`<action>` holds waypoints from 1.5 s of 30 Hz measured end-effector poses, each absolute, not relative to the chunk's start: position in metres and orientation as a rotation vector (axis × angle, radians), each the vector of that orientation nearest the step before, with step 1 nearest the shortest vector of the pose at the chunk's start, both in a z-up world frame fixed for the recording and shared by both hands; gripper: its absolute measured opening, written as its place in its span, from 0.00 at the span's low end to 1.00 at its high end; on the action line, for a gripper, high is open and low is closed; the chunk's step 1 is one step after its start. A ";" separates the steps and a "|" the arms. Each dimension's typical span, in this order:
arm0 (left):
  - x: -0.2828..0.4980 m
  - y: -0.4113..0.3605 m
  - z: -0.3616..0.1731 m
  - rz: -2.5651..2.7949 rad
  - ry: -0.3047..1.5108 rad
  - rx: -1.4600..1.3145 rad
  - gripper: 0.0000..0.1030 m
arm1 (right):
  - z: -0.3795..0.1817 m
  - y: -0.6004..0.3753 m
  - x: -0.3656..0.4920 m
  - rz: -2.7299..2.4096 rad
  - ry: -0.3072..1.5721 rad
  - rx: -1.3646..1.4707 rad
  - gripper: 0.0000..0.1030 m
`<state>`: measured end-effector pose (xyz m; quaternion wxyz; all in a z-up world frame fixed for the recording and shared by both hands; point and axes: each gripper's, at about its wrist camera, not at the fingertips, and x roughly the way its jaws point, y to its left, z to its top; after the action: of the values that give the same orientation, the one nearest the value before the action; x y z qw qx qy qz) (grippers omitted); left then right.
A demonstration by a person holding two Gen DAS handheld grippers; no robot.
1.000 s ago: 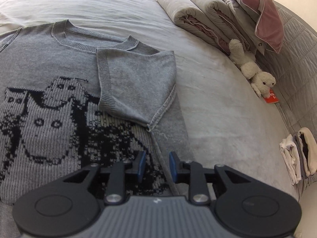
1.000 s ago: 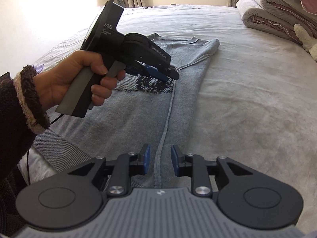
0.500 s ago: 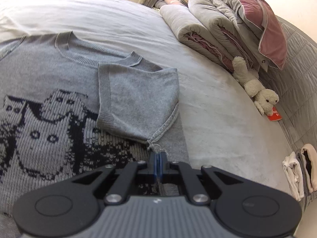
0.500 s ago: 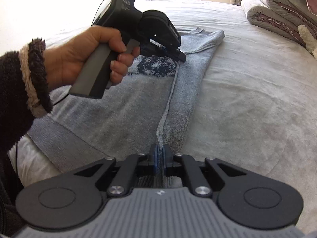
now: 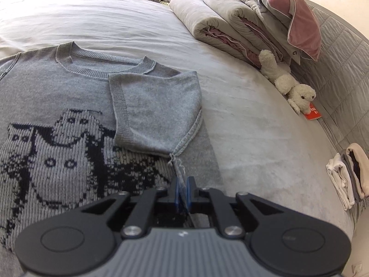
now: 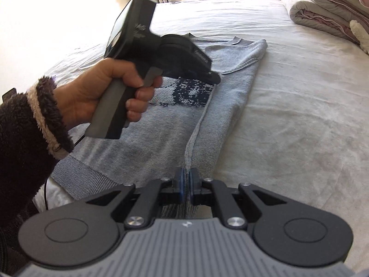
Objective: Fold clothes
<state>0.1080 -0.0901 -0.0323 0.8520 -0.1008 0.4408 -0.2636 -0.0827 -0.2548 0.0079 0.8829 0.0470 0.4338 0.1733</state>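
Left gripper [image 5: 182,189] and right gripper [image 6: 187,185] are both pinching the folded side seam of the grey sweater [image 5: 57,106], lying on the bed [image 5: 253,138].

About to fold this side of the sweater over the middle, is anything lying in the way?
Nothing visible. Both grippers, left and right, pinch the sweater side seam; only its folded sleeve lies there.

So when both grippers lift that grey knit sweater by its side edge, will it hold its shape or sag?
The sweater will probably sag: its sleeve already lies folded flat and limp. Between the left gripper and right gripper, the pinched seam would likely droop. The chunky knit suggests some weight and stretch, and little slipping.
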 end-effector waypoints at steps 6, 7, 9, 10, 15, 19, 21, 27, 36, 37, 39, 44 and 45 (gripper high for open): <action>0.055 -0.067 -0.038 -0.628 0.968 -0.237 0.07 | 0.008 -0.268 -0.080 0.339 0.917 0.148 0.07; 0.043 -0.063 -0.040 -0.646 0.975 -0.246 0.07 | 0.009 -0.267 -0.080 0.340 0.915 0.147 0.07; 0.019 -0.056 -0.045 -0.675 0.978 -0.274 0.07 | 0.009 -0.266 -0.079 0.341 0.915 0.144 0.07; 0.007 -0.054 -0.047 -0.688 0.977 -0.292 0.07 | 0.009 -0.266 -0.079 0.341 0.916 0.144 0.07; -0.042 -0.050 -0.053 -0.734 0.955 -0.385 0.06 | 0.006 -0.268 -0.079 0.326 0.928 0.164 0.09; -0.061 -0.060 -0.057 -0.745 0.945 -0.364 0.06 | -0.001 -0.272 -0.088 0.297 0.953 0.188 0.13; -0.068 -0.064 -0.059 -0.746 0.947 -0.353 0.06 | -0.005 -0.274 -0.095 0.286 0.966 0.202 0.21; -0.077 -0.059 -0.056 -0.727 0.920 -0.373 0.06 | -0.016 -0.280 -0.115 0.254 1.004 0.244 0.35; -0.084 -0.063 -0.058 -0.746 0.936 -0.390 0.06 | -0.006 -0.277 -0.137 0.288 0.950 0.242 0.07; -0.083 -0.064 -0.061 -0.756 0.951 -0.399 0.06 | 0.002 -0.276 -0.139 0.306 0.932 0.235 0.07; -0.083 -0.069 -0.067 -0.784 0.991 -0.419 0.06 | 0.014 -0.273 -0.142 0.337 0.907 0.220 0.07; -0.078 -0.061 -0.065 -0.801 1.023 -0.441 0.06 | 0.012 -0.259 -0.138 0.379 0.925 0.177 0.07; -0.074 -0.053 -0.064 -0.795 1.024 -0.474 0.06 | 0.012 -0.256 -0.137 0.387 0.928 0.168 0.07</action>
<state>-0.0740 -0.0535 -0.0643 0.7710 -0.2187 0.4725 -0.3668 -0.1369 -0.2563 0.0116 0.8729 0.0804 0.4441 0.1853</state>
